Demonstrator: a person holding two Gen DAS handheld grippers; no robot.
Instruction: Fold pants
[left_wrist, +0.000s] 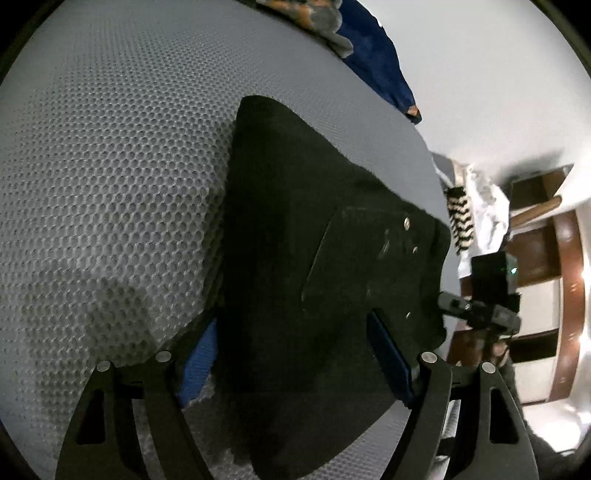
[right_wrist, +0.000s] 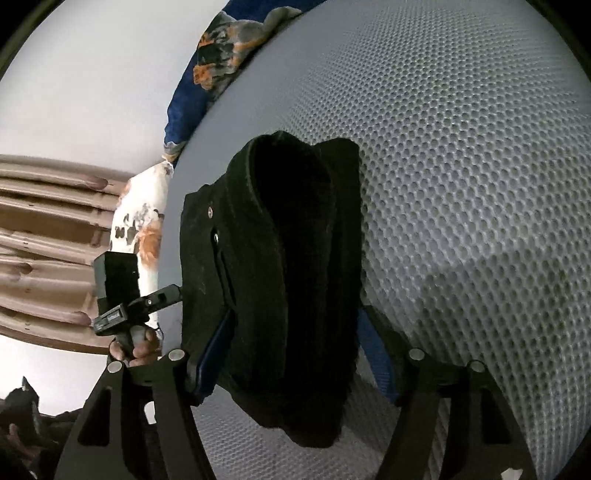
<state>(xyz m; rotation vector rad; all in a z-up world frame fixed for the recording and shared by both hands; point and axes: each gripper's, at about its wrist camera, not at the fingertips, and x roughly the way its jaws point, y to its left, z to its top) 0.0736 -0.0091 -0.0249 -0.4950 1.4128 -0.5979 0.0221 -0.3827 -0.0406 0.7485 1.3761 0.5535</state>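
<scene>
Black pants (left_wrist: 295, 258) lie folded on a grey honeycomb-mesh mattress (left_wrist: 110, 166), the back pocket and rivets facing up. My left gripper (left_wrist: 295, 354) is open, its blue-padded fingers (left_wrist: 199, 354) straddling the near edge of the pants. In the right wrist view the pants (right_wrist: 280, 266) form a thick folded bundle. My right gripper (right_wrist: 295, 354) is open, its blue pads on either side of the bundle. Each gripper shows in the other view, the right one (left_wrist: 476, 310) and the left one (right_wrist: 125, 314), at the opposite side of the pants.
A blue patterned blanket (left_wrist: 373, 51) lies at the mattress's far edge, also in the right wrist view (right_wrist: 207, 74). A white printed cloth (right_wrist: 140, 221) and a striped item (left_wrist: 460, 218) sit beside the mattress. Wooden furniture (left_wrist: 569, 280) and white walls stand beyond.
</scene>
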